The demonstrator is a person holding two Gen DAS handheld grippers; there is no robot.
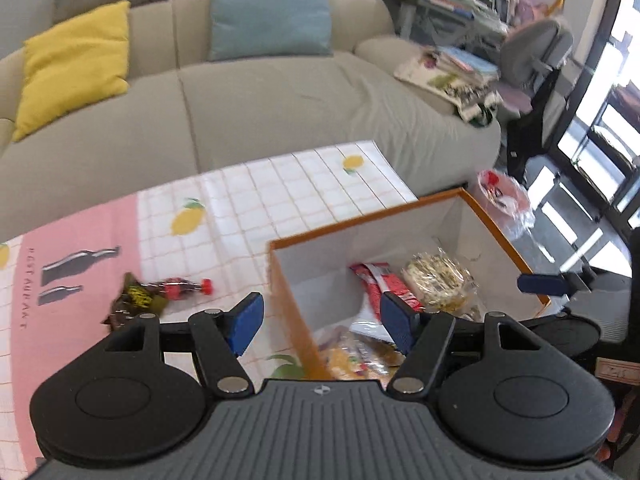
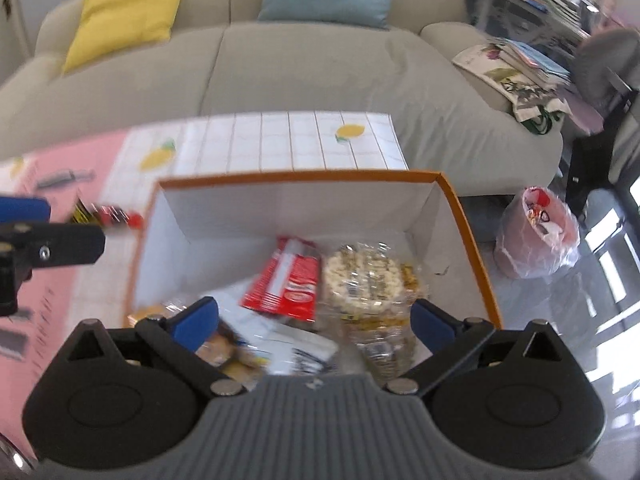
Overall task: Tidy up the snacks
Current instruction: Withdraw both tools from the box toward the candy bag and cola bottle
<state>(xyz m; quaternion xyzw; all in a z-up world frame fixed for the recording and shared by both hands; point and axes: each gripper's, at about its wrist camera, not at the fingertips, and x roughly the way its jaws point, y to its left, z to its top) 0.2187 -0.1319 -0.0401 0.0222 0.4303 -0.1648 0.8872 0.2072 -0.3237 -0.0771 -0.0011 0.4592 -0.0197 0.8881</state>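
An orange-rimmed cardboard box (image 1: 400, 216) with white walls stands at the table's right end. Inside lie a red packet (image 1: 378, 284), a clear pack of puffed rice cakes (image 1: 438, 280) and several other wrapped snacks. My left gripper (image 1: 322, 322) is open and empty, straddling the box's left wall. On the cloth to its left lie a dark wrapper with yellow print (image 1: 134, 300) and a small red-capped bottle-shaped snack (image 1: 184, 288). My right gripper (image 2: 314, 324) hangs wide open above the box (image 2: 300, 176), over the red packet (image 2: 288, 280) and rice cakes (image 2: 362, 280), holding nothing.
A pink and white lemon-print tablecloth (image 1: 256, 200) covers the table. Behind it runs a beige sofa (image 1: 280, 100) with a yellow cushion (image 1: 76, 64) and a blue one (image 1: 268, 12). A pink bin lined with plastic (image 2: 536, 236) stands on the floor to the right.
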